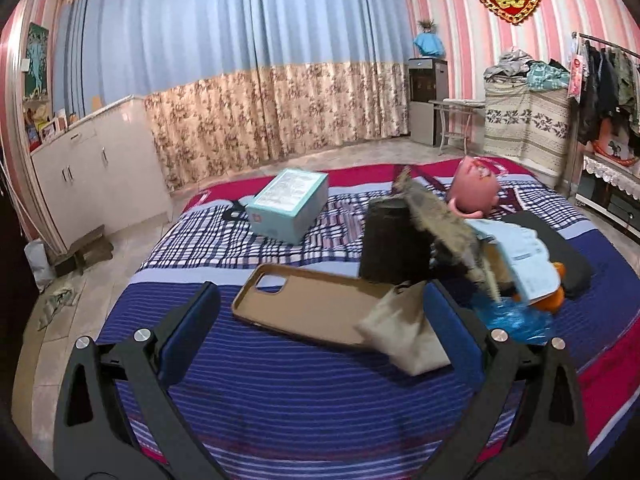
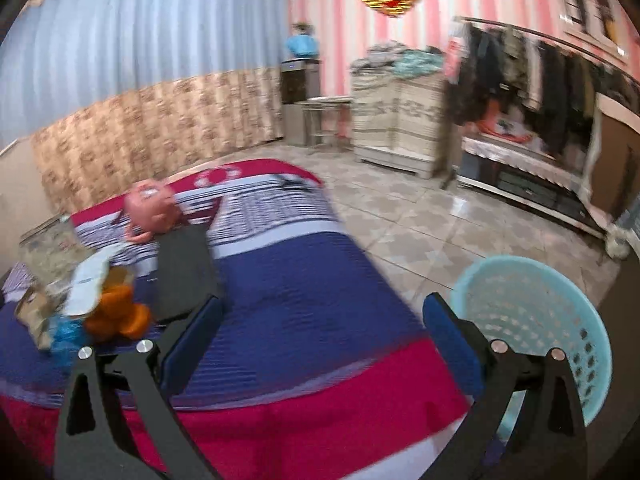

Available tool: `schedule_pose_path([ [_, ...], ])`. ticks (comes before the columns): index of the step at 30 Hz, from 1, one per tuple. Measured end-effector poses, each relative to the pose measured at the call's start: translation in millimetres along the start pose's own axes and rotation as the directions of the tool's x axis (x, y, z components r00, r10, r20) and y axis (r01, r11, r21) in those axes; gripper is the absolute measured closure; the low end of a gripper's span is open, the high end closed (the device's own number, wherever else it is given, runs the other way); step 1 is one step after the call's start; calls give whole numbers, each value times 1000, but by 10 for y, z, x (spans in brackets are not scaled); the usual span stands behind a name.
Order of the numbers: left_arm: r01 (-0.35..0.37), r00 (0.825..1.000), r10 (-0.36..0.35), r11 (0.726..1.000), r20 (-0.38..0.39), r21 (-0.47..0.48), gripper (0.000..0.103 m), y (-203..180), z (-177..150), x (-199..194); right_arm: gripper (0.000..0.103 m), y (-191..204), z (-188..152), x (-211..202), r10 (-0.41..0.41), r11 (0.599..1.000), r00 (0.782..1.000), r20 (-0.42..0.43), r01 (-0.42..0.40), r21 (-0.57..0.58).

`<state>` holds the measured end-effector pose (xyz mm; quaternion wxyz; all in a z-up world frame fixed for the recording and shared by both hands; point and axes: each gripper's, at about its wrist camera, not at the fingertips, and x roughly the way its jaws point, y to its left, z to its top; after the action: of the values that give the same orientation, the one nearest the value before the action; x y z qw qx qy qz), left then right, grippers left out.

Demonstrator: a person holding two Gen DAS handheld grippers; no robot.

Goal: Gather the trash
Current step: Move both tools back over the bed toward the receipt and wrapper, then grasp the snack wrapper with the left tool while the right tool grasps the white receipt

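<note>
Left tool (image 1: 320, 312) gapes wide over the bed (image 1: 280, 392), empty, phone case (image 1: 308, 308) between its fingers. Right tool (image 2: 322, 322) spread too, blurred. Trash heap (image 1: 516, 276) overlaps itself, pieces hard to separate; the mesh basket (image 2: 532, 320) is half cut off.

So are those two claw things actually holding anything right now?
No. The left gripper is open over the phone case and a beige scrap, gripping neither. The right gripper is open too, with nothing between its fingers.
</note>
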<state>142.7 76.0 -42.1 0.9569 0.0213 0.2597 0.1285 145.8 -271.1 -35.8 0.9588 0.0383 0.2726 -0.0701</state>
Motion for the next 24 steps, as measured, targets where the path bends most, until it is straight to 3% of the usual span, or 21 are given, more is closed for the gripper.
schedule_pose_path([
  [4, -22, 1000, 22, 999, 0, -31, 5, 110, -13, 81, 5, 429, 65, 25, 116, 992, 993, -19, -117, -53],
  [10, -80, 997, 80, 996, -7, -46, 5, 328, 40, 260, 5, 1187, 137, 239, 214, 955, 973, -89, -227, -190],
  [17, -154, 988, 155, 987, 27, -37, 5, 537, 122, 297, 6, 1750, 202, 578, 262, 924, 950, -172, -298, -240],
  [20, -126, 992, 126, 991, -10, -38, 5, 593, 142, 336, 19, 1844, 220, 730, 286, 918, 934, -212, -331, -220],
  [23, -120, 992, 119, 992, -36, -37, 5, 576, 160, 389, 37, 1973, 186, 876, 305, 907, 910, -282, -368, -206],
  [24, -108, 993, 106, 994, -54, -33, 5, 555, 165, 418, 51, 2002, 161, 916, 315, 900, 900, -301, -384, -208],
])
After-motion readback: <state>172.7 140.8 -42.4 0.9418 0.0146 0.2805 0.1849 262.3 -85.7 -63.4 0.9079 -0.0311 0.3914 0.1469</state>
